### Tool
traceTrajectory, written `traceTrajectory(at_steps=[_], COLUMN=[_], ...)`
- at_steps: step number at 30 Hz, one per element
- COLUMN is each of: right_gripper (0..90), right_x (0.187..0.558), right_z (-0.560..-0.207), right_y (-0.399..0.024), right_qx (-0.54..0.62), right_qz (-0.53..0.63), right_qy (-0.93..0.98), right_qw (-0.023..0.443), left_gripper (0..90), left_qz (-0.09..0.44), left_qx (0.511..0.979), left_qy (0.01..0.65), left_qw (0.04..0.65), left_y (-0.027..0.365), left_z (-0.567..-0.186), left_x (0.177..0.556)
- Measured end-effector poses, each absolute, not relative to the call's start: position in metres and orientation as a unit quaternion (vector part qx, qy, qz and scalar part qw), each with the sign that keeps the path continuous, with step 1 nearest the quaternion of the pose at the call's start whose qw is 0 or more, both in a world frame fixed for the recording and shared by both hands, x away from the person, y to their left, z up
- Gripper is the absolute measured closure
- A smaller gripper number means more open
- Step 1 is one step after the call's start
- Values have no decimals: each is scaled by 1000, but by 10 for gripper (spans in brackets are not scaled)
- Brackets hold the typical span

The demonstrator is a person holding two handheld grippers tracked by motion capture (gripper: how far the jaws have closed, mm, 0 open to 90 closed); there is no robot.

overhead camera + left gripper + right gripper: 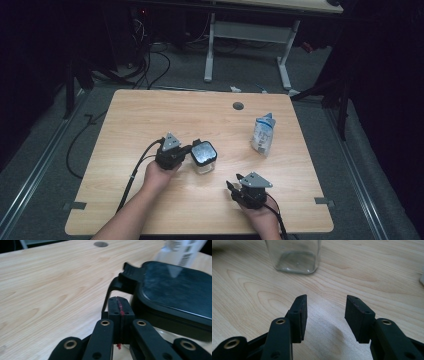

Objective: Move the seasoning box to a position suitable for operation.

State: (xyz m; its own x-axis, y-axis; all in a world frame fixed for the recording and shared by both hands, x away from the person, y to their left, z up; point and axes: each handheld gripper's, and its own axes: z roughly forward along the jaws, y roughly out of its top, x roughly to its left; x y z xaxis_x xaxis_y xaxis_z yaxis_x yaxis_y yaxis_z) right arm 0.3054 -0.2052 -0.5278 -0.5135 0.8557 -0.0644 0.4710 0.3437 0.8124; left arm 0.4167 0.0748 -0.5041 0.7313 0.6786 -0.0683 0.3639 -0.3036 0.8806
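A clear square glass jar (204,162) with a black lid (203,152) stands near the middle of the wooden table (150,115). My left gripper (194,148) is at the jar's left side, level with the lid. In the left gripper view its jaws (120,303) are pressed together, and the lid (175,290) with its black side clip (111,293) lies just beyond them. My right gripper (231,186) rests near the front right, open, with bare table between its jaws (325,307). The jar's glass base (294,260) stands ahead of it.
A white and blue pouch (263,134) stands upright at the right of the table, blurred in the left gripper view (183,250). A round cable hole (238,106) is near the far edge. Cables and a desk frame (250,35) lie beyond.
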Motion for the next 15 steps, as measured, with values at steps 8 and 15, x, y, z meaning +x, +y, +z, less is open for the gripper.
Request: traceTrajectory(at_steps=[8, 15], right_gripper=[532, 826], right_x=[306, 314], right_z=[-527, -522], right_y=[-208, -207], right_qx=[428, 437], right_qz=[387, 391], right_qy=[777, 772], right_qw=[252, 244], left_gripper=[900, 900], left_qz=[154, 162], left_qx=[791, 778], left_qy=[316, 347], left_qw=[501, 498], left_y=[68, 84], left_z=[-504, -511], left_x=[393, 379])
